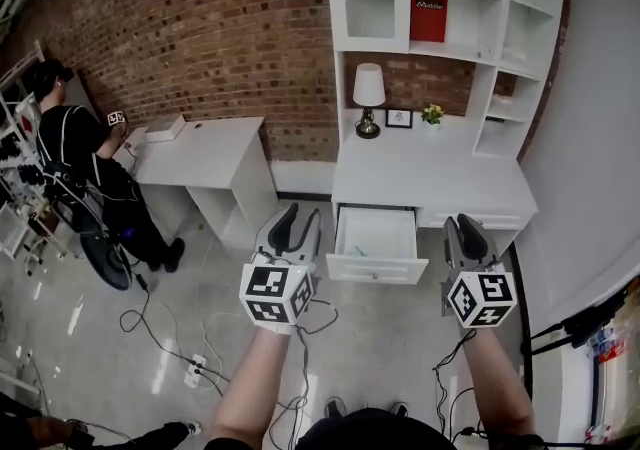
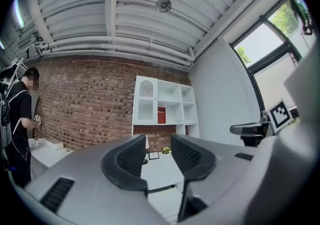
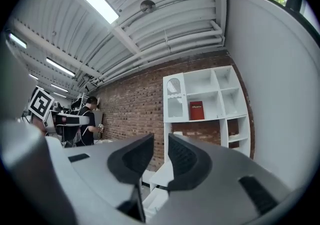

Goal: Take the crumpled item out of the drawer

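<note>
Fingers of left gripper (image 1: 298,222) and right gripper (image 1: 468,230) apart, empty, short of open drawer (image 1: 377,271).

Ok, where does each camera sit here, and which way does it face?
Head view: on the person's head, looking steeply down at the open drawer; both forearms, the left hand-held gripper and the right hand-held gripper show.
Left gripper view: rides the left hand-held gripper, looking level along its parted, empty jaws toward the white shelf unit.
Right gripper view: rides the right hand-held gripper, facing likewise; jaws parted, empty.
Shared: all three show the red book on that shelf unit.
</note>
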